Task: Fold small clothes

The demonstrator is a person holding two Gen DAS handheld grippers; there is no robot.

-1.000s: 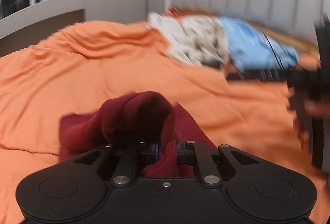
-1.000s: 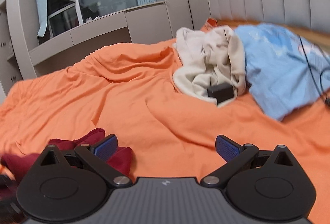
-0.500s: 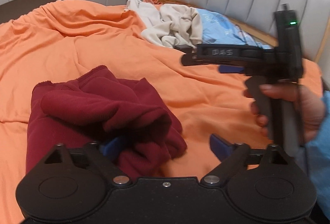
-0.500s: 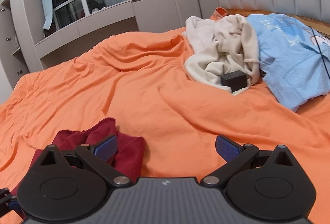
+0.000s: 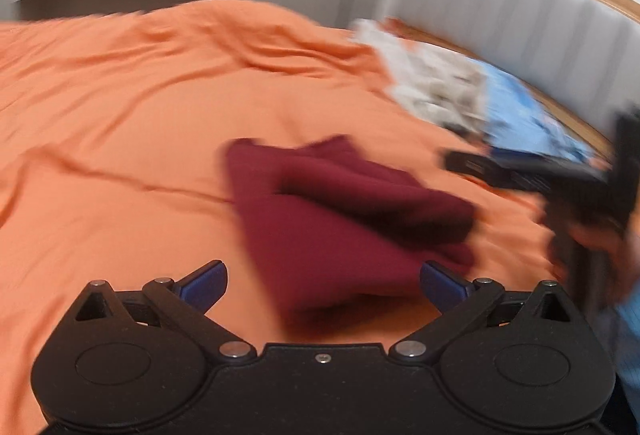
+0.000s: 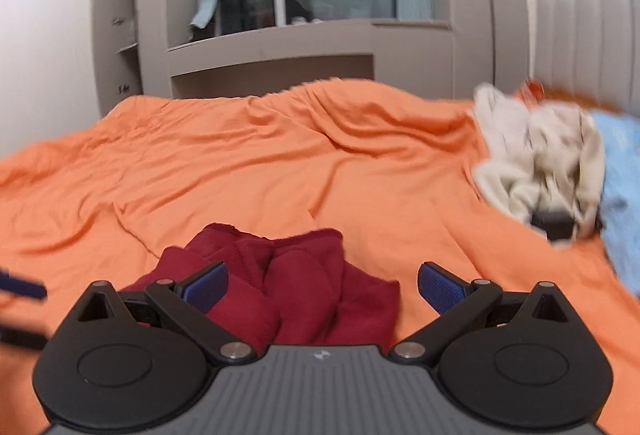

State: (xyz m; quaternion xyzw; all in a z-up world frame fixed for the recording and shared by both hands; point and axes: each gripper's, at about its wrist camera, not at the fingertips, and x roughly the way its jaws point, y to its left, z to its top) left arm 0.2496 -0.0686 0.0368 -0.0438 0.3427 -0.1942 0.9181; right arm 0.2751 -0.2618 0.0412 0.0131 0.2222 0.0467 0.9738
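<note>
Left claw (image 5: 322,285) jaws just opened wide, nothing gripped; maroon garment (image 5: 344,219) dropped centre frame on orange bed (image 5: 120,115). My right claw (image 6: 322,285) open, empty, garment below. Judge: released to regrip for next fold.

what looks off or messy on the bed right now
The dark red garment lies bunched and lumpy on the orange sheet, not folded flat. A cream garment sits crumpled near the headboard.

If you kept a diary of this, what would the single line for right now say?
left gripper: open, jaws just opened, nothing pinched | right gripper: open, empty | maroon garment: bunched on orange bedsheet, released | fold: unfinished
</note>
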